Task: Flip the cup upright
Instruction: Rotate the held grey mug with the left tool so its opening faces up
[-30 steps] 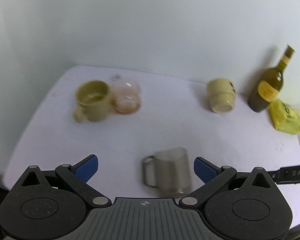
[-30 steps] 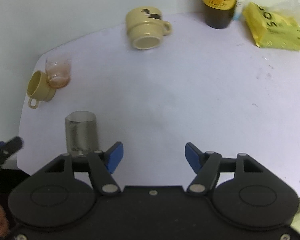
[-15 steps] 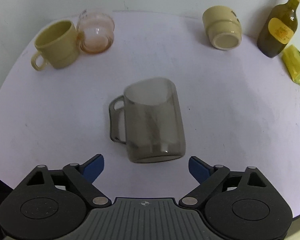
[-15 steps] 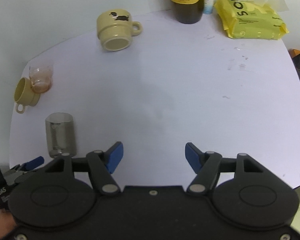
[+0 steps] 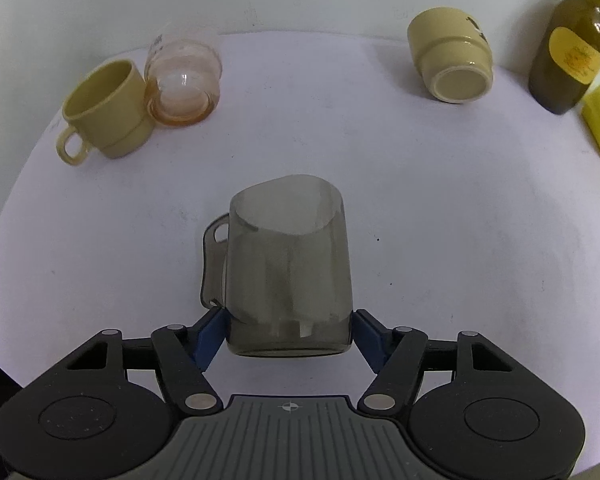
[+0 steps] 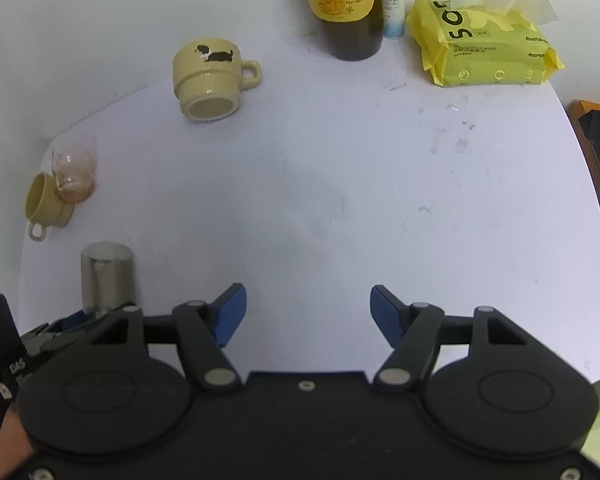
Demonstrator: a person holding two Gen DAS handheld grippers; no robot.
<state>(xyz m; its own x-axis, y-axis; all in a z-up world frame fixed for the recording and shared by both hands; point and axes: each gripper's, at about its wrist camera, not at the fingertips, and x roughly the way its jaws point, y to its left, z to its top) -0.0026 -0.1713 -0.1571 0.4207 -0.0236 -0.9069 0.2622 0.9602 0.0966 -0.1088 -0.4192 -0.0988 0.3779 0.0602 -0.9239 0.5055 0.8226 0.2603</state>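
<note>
A smoky grey glass mug (image 5: pixel 288 272) stands upside down on the white table (image 5: pixel 440 220), base up, handle to the left. My left gripper (image 5: pixel 286 334) has its blue pads on both sides of the mug's lower body, touching or nearly touching it. The mug also shows in the right wrist view (image 6: pixel 107 274) at the left edge, with the left gripper below it. My right gripper (image 6: pixel 305 314) is open and empty over the table's middle.
A yellow cup (image 5: pixel 108 114) and a pinkish glass (image 5: pixel 184 84) lie on their sides at the back left. A cream dog-print mug (image 6: pixel 210 78) lies tipped at the back. A dark bottle (image 6: pixel 346 4) and a yellow tissue pack (image 6: pixel 488 46) stand at the back right.
My left gripper has moved forward onto the grey mug and its pads have closed in around the mug's sides. My right gripper has stayed open and drawn slightly closer to the table.
</note>
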